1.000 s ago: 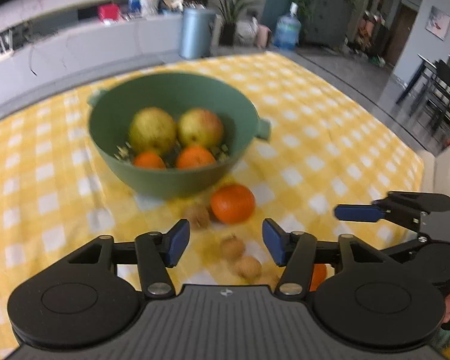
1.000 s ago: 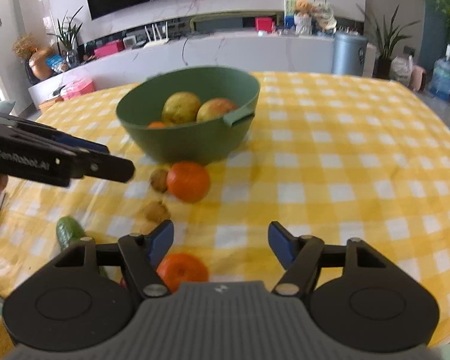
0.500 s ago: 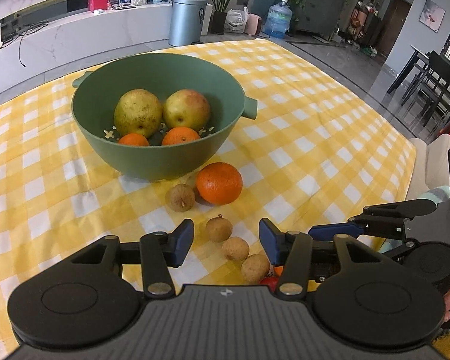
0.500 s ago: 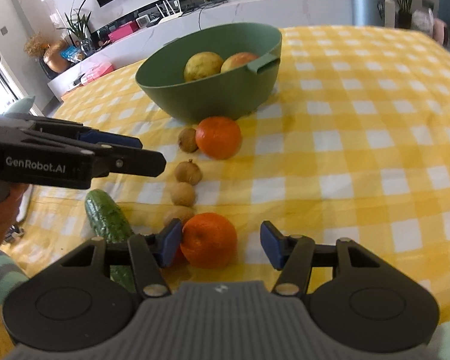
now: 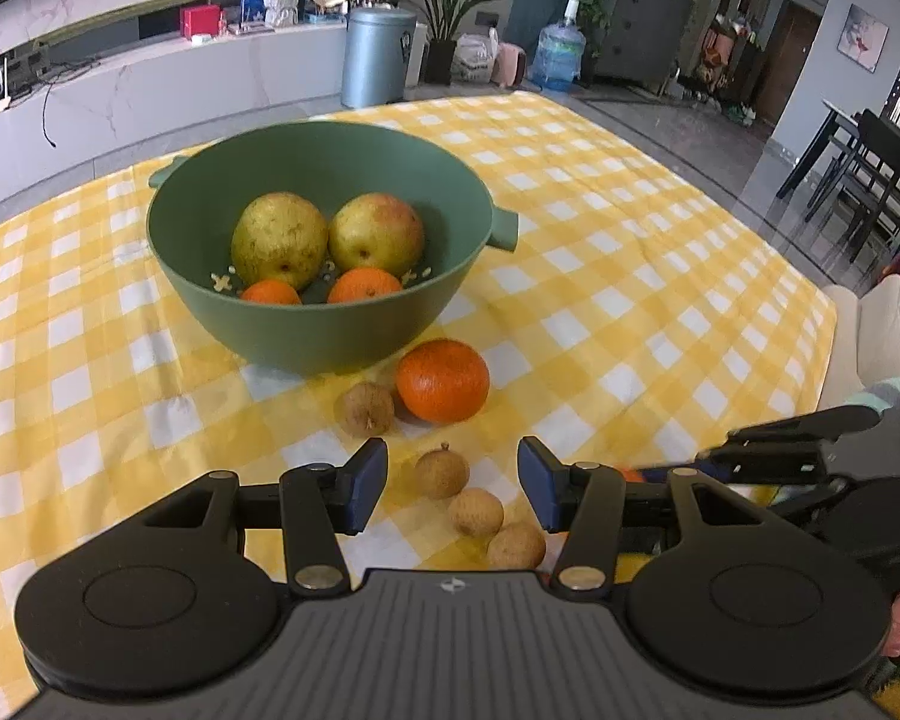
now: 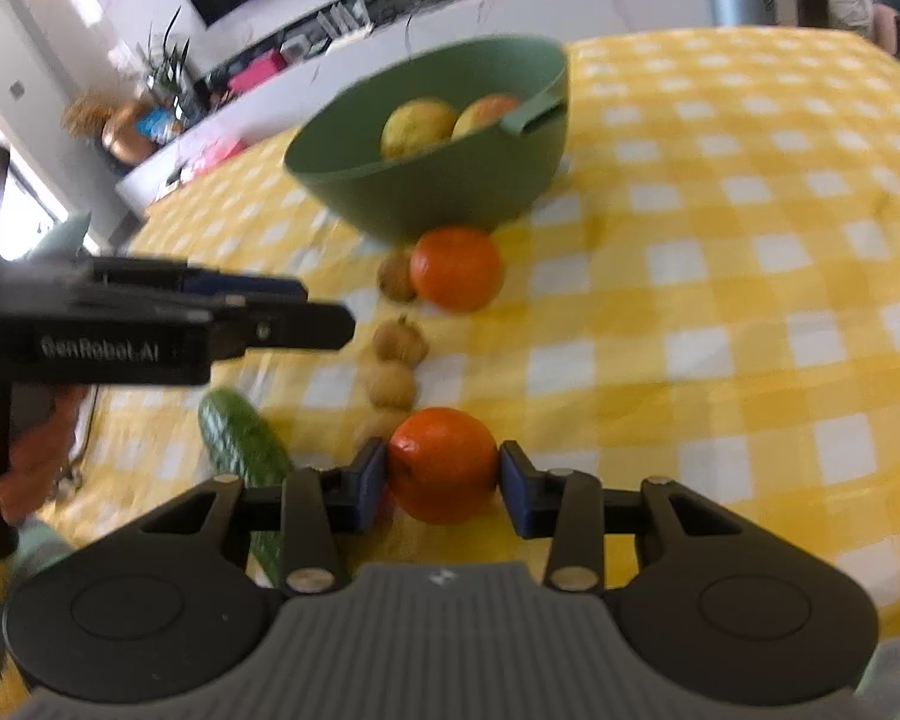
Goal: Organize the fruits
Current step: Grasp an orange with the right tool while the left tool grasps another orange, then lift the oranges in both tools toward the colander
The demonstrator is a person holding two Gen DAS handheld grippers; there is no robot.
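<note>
A green bowl [image 5: 186, 258] on the yellow checked cloth holds two pears [image 5: 279, 240] and two oranges [image 5: 363, 285]; it also shows in the right wrist view [image 6: 450, 198]. In front of it lie an orange [image 5: 442, 381] and several small brown longans [image 5: 441, 473]. My left gripper [image 5: 453, 483] is open and empty just above the longans. My right gripper [image 6: 442, 477] is shut on another orange [image 6: 442, 465] near the table's front edge, and shows at the right in the left wrist view [image 5: 792, 438].
A green cucumber [image 6: 243, 444] lies left of the held orange. The second orange [image 6: 456, 267] and longans [image 6: 393, 384] sit between it and the bowl. The table edge runs along the right [image 5: 828, 324]. A grey bin [image 5: 378, 57] stands beyond the table.
My right gripper has closed on the near orange, which was between open jaws before. My left gripper has drawn back slightly and stayed open.
</note>
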